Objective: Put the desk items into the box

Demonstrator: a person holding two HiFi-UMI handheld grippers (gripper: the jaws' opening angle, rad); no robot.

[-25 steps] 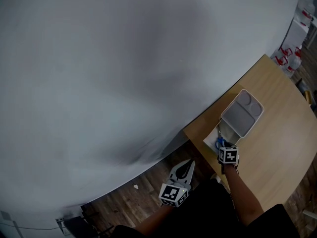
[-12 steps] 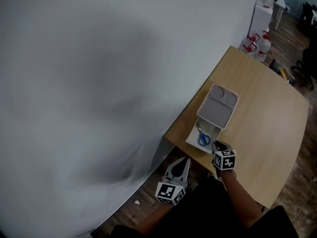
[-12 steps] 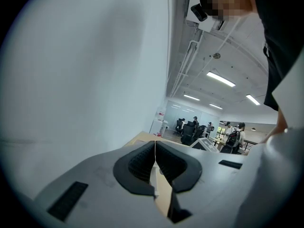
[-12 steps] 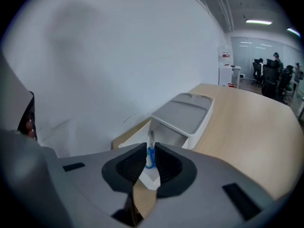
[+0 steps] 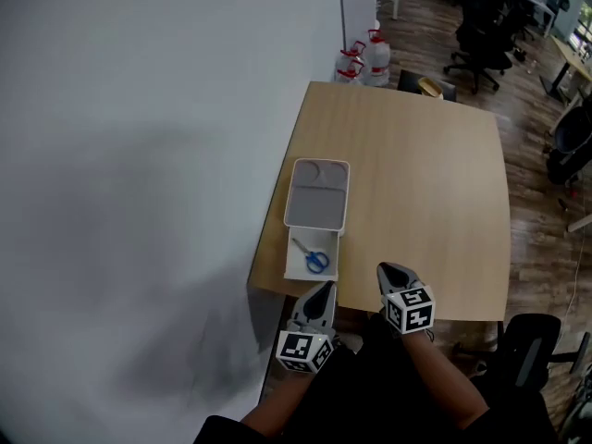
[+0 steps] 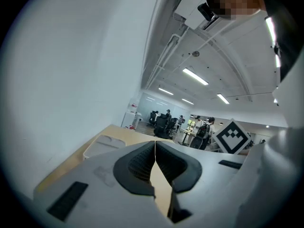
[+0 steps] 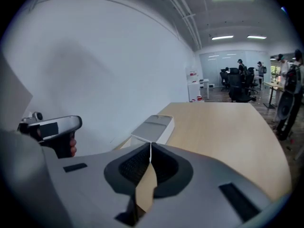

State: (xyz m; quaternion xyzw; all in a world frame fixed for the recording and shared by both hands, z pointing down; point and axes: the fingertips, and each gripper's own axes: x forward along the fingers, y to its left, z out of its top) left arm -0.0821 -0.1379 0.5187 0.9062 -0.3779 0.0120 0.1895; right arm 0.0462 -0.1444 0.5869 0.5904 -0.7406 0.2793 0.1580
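A white box (image 5: 294, 271) sits at the near left corner of the wooden table (image 5: 416, 183), with blue-handled scissors (image 5: 313, 257) lying inside it. Its grey lid (image 5: 317, 195) lies over the box's far half; the lid (image 7: 154, 123) also shows ahead in the right gripper view. My right gripper (image 5: 390, 270) hovers at the table's near edge, right of the box; its jaws are closing and the tips (image 7: 150, 145) meet with nothing between them. My left gripper (image 5: 322, 292) is just off the table's edge below the box, shut and empty (image 6: 155, 144).
A white wall runs along the table's left side. Water jugs (image 5: 365, 55) stand beyond the far edge, office chairs (image 5: 481, 26) and people further back. Another chair (image 5: 529, 351) stands at the near right on the wood floor.
The right gripper has left the scissors in the box, drawn back to the table's near edge and closed. The head view has swung to take in the whole table.
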